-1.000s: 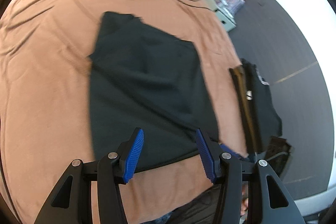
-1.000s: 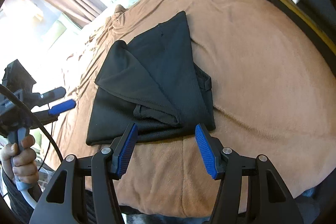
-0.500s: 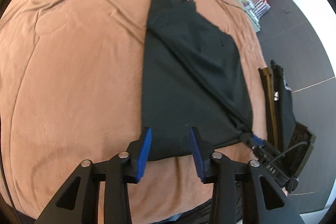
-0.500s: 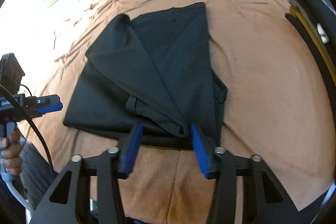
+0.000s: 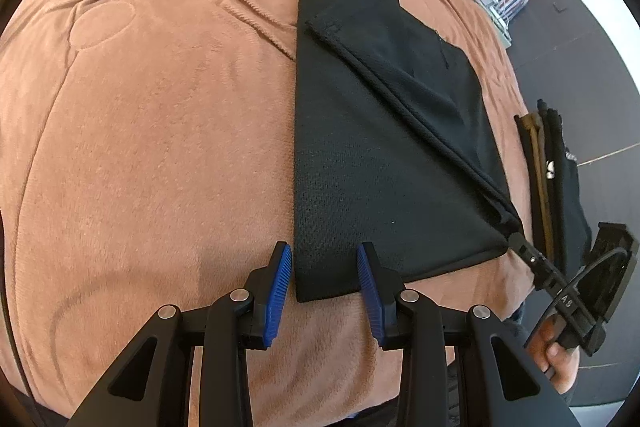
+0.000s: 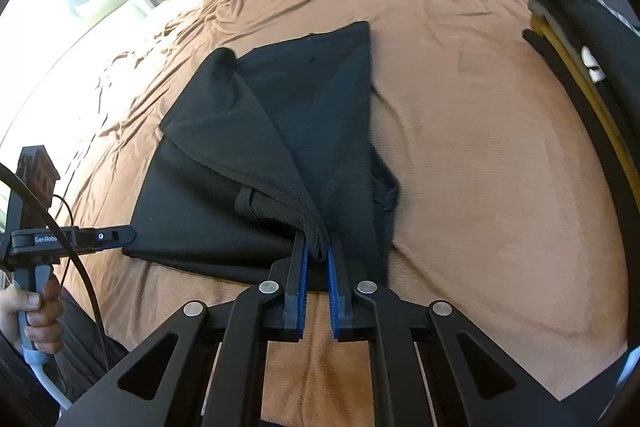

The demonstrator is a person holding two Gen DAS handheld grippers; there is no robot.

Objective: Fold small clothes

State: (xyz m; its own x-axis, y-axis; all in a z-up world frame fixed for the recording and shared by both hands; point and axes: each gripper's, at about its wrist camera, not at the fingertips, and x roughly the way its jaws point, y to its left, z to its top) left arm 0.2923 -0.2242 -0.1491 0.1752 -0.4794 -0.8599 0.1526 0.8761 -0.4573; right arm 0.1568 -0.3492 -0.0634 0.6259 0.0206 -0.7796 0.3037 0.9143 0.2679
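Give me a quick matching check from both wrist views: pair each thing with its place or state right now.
1. right gripper
2. left gripper
3. black garment
4. stack of folded clothes

a. partly folded on the brown blanket
b. clamped on a bunched near corner
c. at the bed's right edge
d. jaws apart, straddling the other near corner

Pairs: 1-b, 2-d, 3-a, 4-c

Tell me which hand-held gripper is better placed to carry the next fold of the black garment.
Right. The right hand-held gripper is already shut on a bunched corner of the black garment. The left hand-held gripper stands open astride the other near corner, its pads not yet pressing the cloth.
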